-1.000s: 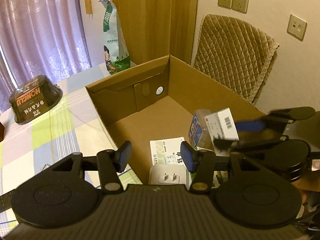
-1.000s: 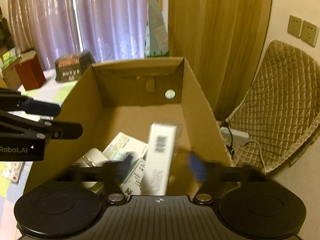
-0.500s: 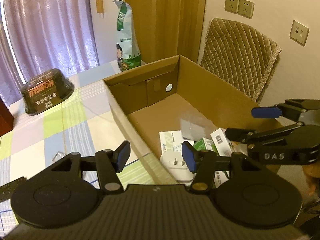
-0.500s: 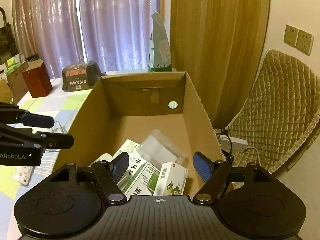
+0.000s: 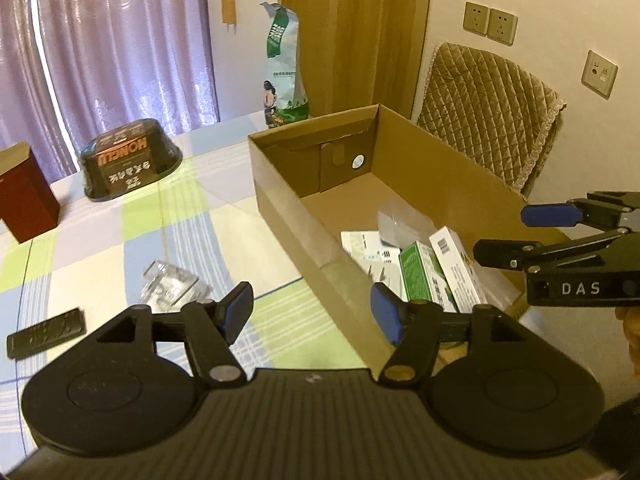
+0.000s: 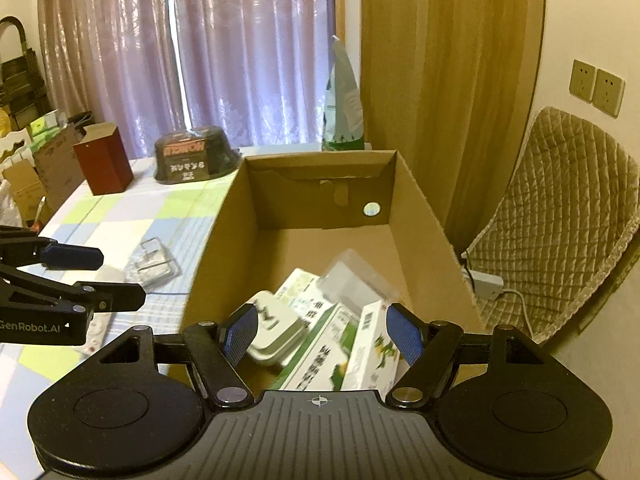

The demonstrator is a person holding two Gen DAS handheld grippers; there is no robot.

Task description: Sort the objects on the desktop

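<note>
I see one cardboard box (image 6: 320,184) open on the checked tabletop (image 5: 100,240), and inside it I count roughly five things: a white charger (image 6: 276,328), two green-and-white cartons (image 6: 320,356), a flat white packet (image 5: 366,246) and a clear plastic case (image 6: 356,276), all piled at the near end. My right gripper (image 6: 320,332) hangs over that pile with its fingers spread wide and holding nothing; my left gripper (image 5: 312,312) is likewise spread and empty, straddling the box's near left wall. Out on the tabletop lie one clear plastic holder (image 5: 172,288), one black remote (image 5: 46,334), one upturned black bowl (image 5: 128,160), one dark red box (image 5: 24,192) and one tall green bag (image 5: 284,72). The box wall hides the charger from my left view; only the right view shows the white power strip (image 6: 482,280) behind the box by the quilted chair (image 6: 560,216).
</note>
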